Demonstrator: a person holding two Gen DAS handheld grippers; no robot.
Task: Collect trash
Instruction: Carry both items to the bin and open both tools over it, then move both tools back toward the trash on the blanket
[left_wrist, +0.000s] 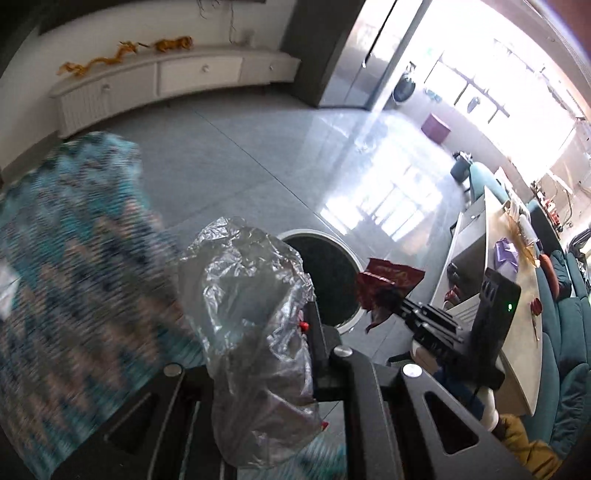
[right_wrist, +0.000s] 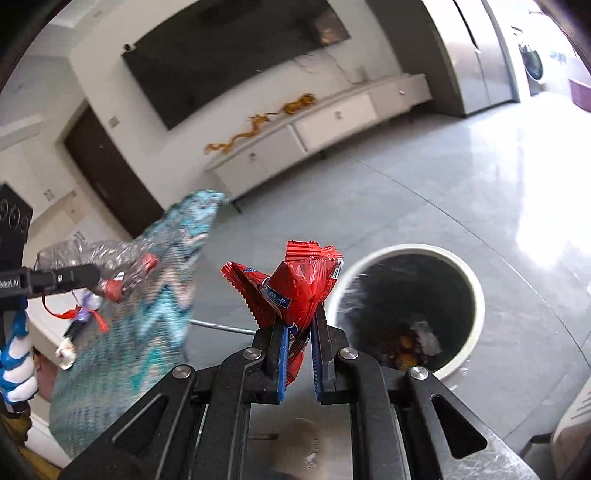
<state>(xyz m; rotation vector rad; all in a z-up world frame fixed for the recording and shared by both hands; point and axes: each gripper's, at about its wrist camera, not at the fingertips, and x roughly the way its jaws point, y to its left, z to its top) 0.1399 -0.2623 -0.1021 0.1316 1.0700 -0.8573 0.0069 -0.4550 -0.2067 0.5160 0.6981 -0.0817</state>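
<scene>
While the left tool (left_wrist: 295, 325) pinches clear plastic (left_wrist: 251, 317), the right tool (right_wrist: 299, 332) clamps a red wrapper (right_wrist: 295, 288).

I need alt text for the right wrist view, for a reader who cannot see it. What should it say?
The right gripper is shut on a crumpled red wrapper, close to an open round trash bin on the grey floor that already holds some trash. At the left, the left gripper holds crinkled clear plastic before a blurred teal patterned rug.
</scene>
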